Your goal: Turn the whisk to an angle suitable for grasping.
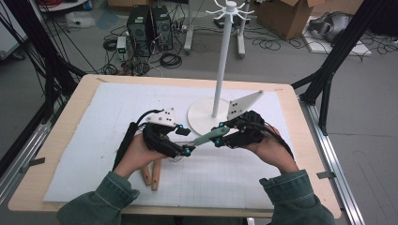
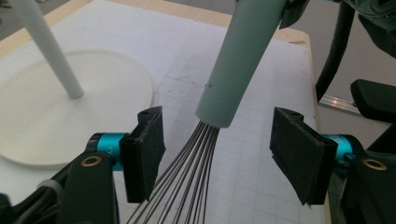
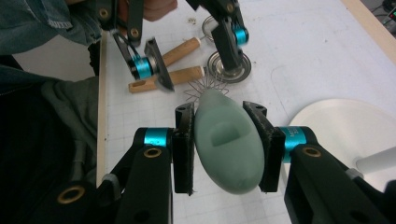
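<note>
**Whisk held at the handle, wires between my open left pads**

My right gripper (image 3: 226,148) is clamped on the pale green handle (image 3: 227,145) of a whisk (image 1: 210,136). Both pads press the sides of the handle, and its rounded end faces the right gripper view's camera. In the high view the whisk lies tilted above the table, running from my right gripper (image 1: 220,133) down toward my left gripper (image 1: 185,140).

My left gripper (image 2: 219,158) stands with its jaws apart. The thin steel wires (image 2: 187,182) of the whisk pass between the two pads, nearer the left pad in that view. I cannot tell whether they brush it; the other pad stands clear of them. No grip is made here.

Under both grippers lies a white gridded mat (image 1: 108,140) on a wooden table (image 1: 65,136). Just beyond the whisk stands a white stand (image 1: 220,84): a round base, an upright pole and hooks at the top. Two tools with wooden handles (image 3: 168,77) lie on the mat near my left hand (image 1: 138,154), one of them ending in a flat coil of wire (image 3: 229,65).
</note>
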Motion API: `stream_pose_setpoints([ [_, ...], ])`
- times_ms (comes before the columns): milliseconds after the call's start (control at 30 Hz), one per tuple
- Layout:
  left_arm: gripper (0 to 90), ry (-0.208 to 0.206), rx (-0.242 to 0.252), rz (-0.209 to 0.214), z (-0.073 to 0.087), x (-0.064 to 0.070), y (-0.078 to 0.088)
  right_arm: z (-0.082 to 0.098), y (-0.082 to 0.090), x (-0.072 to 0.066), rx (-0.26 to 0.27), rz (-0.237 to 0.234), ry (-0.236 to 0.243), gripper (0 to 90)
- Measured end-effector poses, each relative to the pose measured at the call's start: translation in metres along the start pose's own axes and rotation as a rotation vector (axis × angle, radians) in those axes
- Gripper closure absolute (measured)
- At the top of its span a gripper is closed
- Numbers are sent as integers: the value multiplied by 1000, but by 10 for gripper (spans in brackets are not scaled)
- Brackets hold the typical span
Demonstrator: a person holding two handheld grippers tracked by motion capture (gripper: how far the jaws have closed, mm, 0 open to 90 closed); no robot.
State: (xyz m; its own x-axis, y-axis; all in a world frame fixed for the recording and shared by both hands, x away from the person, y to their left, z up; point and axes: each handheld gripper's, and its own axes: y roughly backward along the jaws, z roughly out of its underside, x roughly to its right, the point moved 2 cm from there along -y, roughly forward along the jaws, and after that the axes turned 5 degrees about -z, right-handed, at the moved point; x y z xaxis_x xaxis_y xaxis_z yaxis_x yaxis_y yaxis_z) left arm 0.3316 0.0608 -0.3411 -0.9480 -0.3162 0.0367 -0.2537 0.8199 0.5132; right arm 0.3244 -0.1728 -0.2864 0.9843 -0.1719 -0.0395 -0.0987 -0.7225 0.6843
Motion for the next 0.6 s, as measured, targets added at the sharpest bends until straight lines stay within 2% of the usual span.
stream_pose_setpoints([
  [200,406,-14,-12,34,-9,1,-9,-6,-1,-1,11,-5,12,658],
  [400,490,-9,-17,72,-7,-2,-13,-12,-3,-1,20,-3,33,658],
  [600,571,-7,-8,53,-7,-5,-12,-20,-6,-2,38,-11,51,657],
])
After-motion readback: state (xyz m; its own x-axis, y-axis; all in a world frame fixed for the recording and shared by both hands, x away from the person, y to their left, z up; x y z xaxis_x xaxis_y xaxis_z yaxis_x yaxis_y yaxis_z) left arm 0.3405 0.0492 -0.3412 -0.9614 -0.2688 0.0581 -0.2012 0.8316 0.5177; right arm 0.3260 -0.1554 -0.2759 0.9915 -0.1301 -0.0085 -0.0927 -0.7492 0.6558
